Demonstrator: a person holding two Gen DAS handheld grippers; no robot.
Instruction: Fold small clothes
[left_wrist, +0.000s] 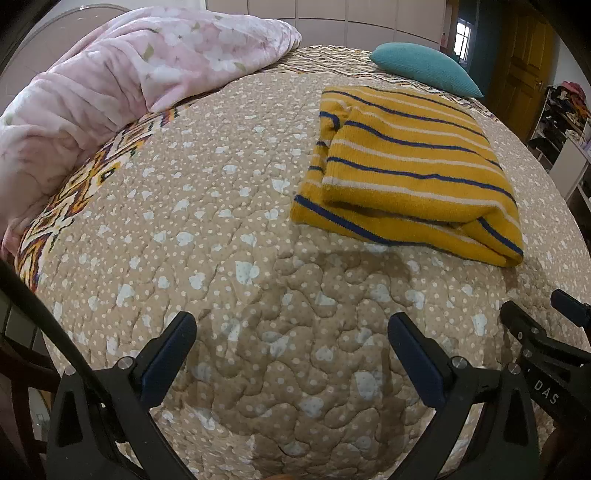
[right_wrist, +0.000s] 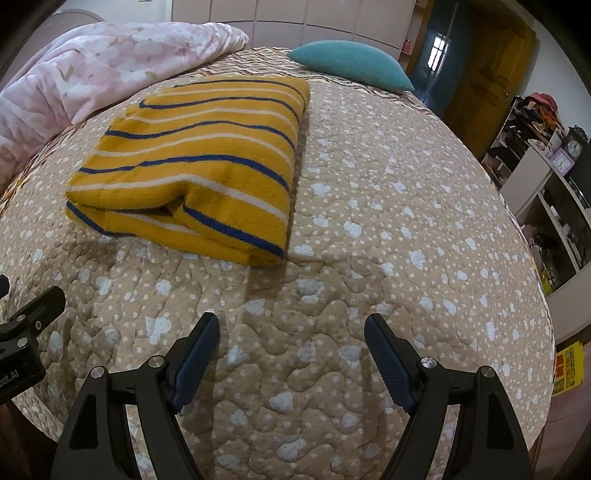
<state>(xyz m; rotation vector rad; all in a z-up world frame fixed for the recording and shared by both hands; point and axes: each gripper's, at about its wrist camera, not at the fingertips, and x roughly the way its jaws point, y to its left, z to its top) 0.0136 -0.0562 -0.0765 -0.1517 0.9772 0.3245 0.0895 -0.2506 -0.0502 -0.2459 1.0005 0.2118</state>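
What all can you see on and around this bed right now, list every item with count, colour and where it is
Folded knit garment: one, mustard yellow with blue and white stripes, lying on the quilt ahead of both grippers.
Quilted bedspread: one, tan with pale dots and blotches, covering the bed.
Plush blanket: one, pink floral, bunched along the far left edge.
Ribbed cushion: one, teal, at the far end of the bed.
Wooden door: one, yellow-brown, behind the bed, right.
Open shelving: white, cluttered, with clocks on top, right of the bed.
Left gripper: one, black with blue pads, open, over the quilt, holding nothing.
Right gripper: one, same colours, open, empty.
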